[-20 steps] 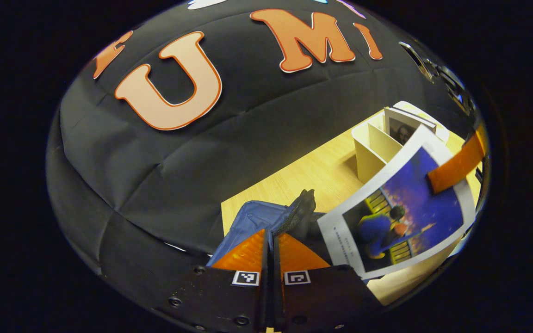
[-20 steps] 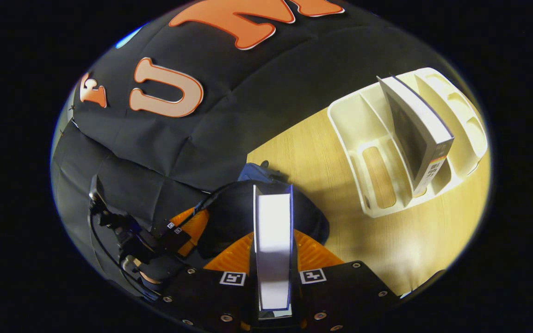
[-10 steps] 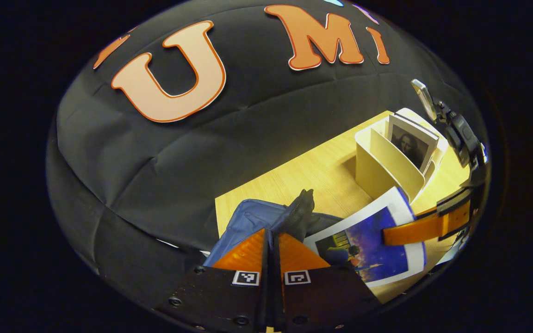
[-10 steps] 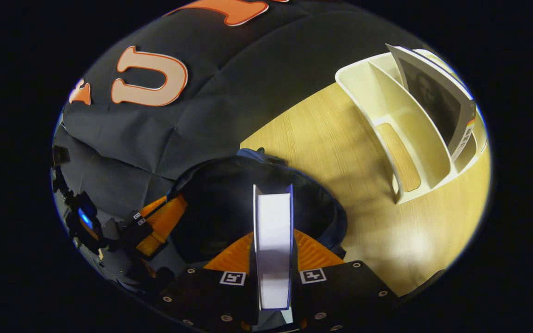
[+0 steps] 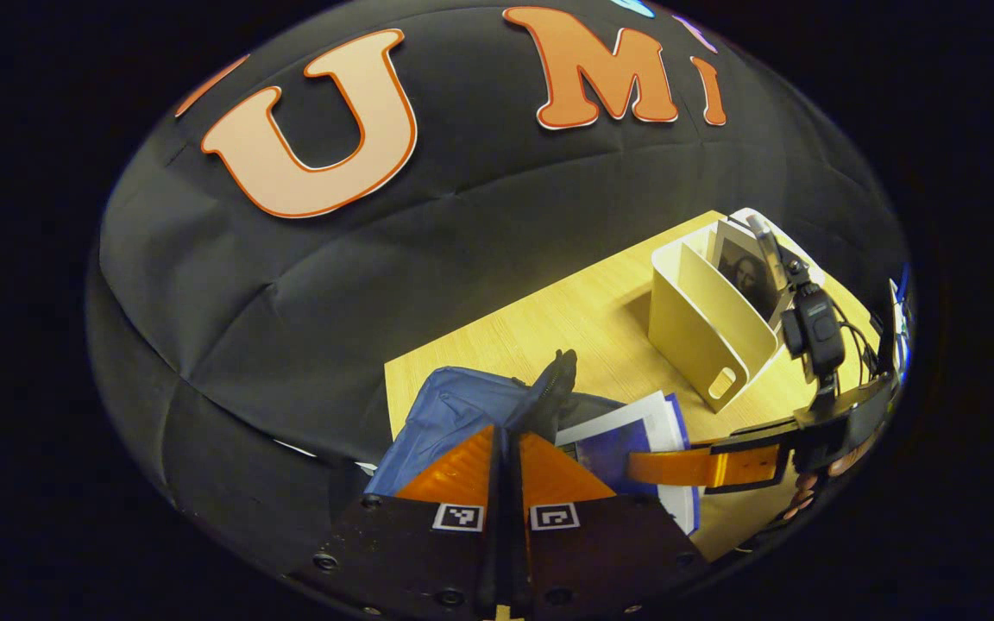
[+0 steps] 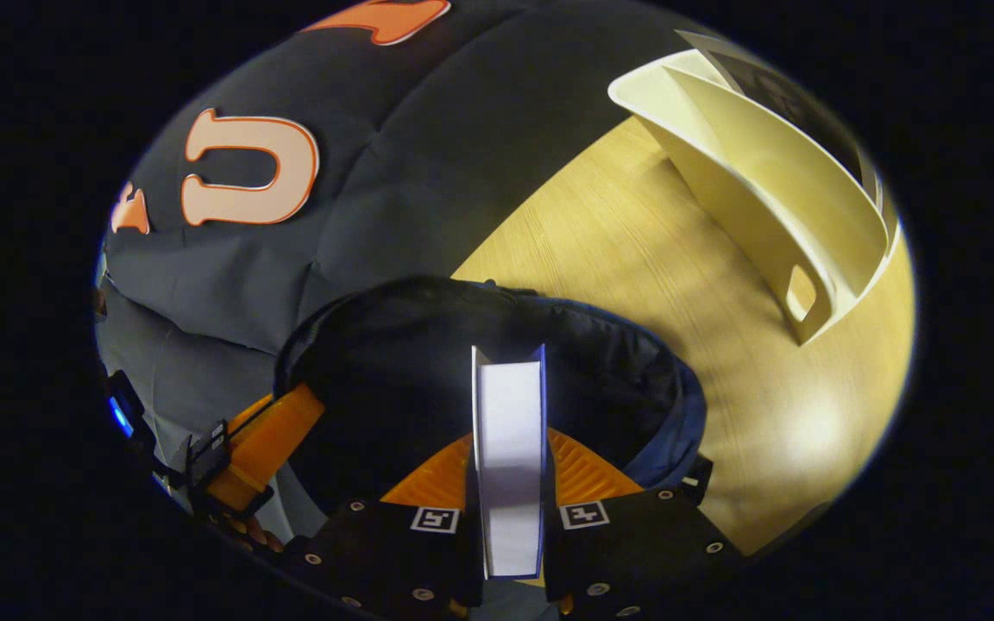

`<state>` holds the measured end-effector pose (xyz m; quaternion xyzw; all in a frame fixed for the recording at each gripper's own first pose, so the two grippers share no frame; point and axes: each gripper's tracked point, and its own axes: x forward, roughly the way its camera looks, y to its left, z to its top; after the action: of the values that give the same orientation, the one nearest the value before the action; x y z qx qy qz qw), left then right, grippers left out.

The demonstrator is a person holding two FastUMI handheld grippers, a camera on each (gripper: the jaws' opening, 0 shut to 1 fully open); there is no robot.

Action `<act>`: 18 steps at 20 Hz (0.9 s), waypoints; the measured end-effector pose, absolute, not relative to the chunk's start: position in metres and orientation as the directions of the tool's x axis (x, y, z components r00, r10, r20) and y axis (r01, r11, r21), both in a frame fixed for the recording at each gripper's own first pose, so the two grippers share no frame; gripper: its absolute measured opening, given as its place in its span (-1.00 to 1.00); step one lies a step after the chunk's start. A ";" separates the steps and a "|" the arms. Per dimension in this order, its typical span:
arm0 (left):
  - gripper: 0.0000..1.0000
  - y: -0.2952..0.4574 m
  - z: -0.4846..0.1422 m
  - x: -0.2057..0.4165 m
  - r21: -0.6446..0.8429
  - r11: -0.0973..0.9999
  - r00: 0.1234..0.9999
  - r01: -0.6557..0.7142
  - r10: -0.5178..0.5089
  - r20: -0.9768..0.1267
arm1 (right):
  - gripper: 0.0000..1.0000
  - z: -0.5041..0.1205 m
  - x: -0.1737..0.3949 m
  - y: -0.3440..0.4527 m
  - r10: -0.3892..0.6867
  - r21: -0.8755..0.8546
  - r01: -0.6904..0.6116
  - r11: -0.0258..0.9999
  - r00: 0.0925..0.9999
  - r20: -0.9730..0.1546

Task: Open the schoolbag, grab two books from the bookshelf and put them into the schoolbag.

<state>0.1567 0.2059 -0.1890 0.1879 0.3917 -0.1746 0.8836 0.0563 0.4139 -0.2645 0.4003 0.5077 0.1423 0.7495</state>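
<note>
- Wooden tabletop [image 6: 635, 259] carries my blue schoolbag [image 6: 497, 345].
- My left gripper [image 5: 506, 448] pinches its rim [image 5: 559, 379], holding the mouth wide.
- My right gripper [image 6: 507, 466] clamps the book [image 6: 510, 448] edge-down over that mouth.
- Ahead-right, the bookshelf [image 6: 773, 172] holds the second book [image 5: 751, 274].

My left gripper [image 5: 506, 448] pinches the blue schoolbag [image 5: 454, 410] rim; my right gripper [image 5: 678, 466] holds a book [image 5: 626, 435] at its opening.

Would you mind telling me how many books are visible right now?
2. One book is clamped in the right tongs over the open schoolbag; the other book stands in the bookshelf. More could be hidden inside the bag.
</note>
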 end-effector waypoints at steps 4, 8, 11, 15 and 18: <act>-0.93 0.200 -0.193 0.147 0.187 0.855 0.625 0.483 -0.188 -0.758 | -0.43 -0.276 0.047 0.419 0.650 0.781 0.256 0.570 0.440 -0.619; -0.92 0.197 -0.192 0.140 0.144 0.857 0.613 0.494 -0.225 -0.757 | -0.43 -0.277 0.054 0.414 0.631 0.750 0.187 0.634 0.436 -0.642; -0.93 0.198 -0.194 0.145 0.147 0.858 0.616 0.492 -0.223 -0.756 | -0.43 -0.274 0.060 0.410 0.640 0.768 0.186 0.613 0.452 -0.621; -0.93 0.191 -0.198 0.140 0.139 0.848 0.610 0.511 -0.244 -0.754 | -0.45 -0.279 0.070 0.412 0.663 0.807 0.200 0.556 0.479 -0.575; -0.93 0.183 -0.206 0.133 0.129 0.837 0.589 0.532 -0.258 -0.766 | -0.43 -0.282 0.071 0.421 0.696 0.855 0.217 0.472 0.504 -0.512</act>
<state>0.1325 0.1830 -0.2062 0.1751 0.3927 -0.2259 0.8741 0.0712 0.4209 -0.2822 0.4861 0.4691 0.1667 0.7182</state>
